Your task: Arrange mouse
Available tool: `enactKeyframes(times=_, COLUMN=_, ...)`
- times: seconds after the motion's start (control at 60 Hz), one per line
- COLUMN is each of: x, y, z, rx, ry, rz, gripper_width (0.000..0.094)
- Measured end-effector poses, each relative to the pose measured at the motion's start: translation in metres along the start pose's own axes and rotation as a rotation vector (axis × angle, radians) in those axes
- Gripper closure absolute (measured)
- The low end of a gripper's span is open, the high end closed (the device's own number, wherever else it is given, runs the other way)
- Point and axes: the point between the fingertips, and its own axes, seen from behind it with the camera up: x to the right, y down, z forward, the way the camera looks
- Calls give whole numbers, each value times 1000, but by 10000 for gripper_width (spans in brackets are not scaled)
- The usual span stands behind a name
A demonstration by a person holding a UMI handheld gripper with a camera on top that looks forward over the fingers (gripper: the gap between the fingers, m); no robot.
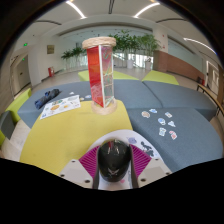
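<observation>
A black computer mouse (pixel 114 160) sits between my gripper's (pixel 114 166) two fingers, whose pink pads (pixel 89 160) press on both its sides. It is held just above the table, over a white round patch (pixel 133 142) at the near edge of the yellow tabletop (pixel 70 130). The mouse's front points away from me, with a thin red mark on its top.
A tall clear stand (pixel 99 72) with red and white cards rises ahead on the table. A white sheet (pixel 62 104) and a dark object (pixel 46 97) lie at the left. Several small stickers (pixel 164 124) lie on the grey table part at the right.
</observation>
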Motion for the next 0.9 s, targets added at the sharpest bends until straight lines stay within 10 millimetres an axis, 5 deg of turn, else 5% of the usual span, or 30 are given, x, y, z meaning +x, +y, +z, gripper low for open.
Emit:
enactKeyframes(times=0.15, x=4, y=3, z=0, rx=-6, ry=44, rz=-84, gripper_width=343)
enactKeyframes(times=0.267, x=9, y=0, z=-16, rx=-27, ry=89, rz=-126, gripper_width=85)
enactKeyframes(times=0.45, x=-7, y=-4, z=-79, rx=-3, ry=110, rz=-67, gripper_width=96)
enactKeyframes(times=0.75, x=-101, y=3, z=-190, rx=104, ry=98, rz=-100, gripper_width=95)
enactKeyframes(times=0.9, x=-153, y=11, z=-226, rx=151, ry=57, rz=-146, gripper_width=103)
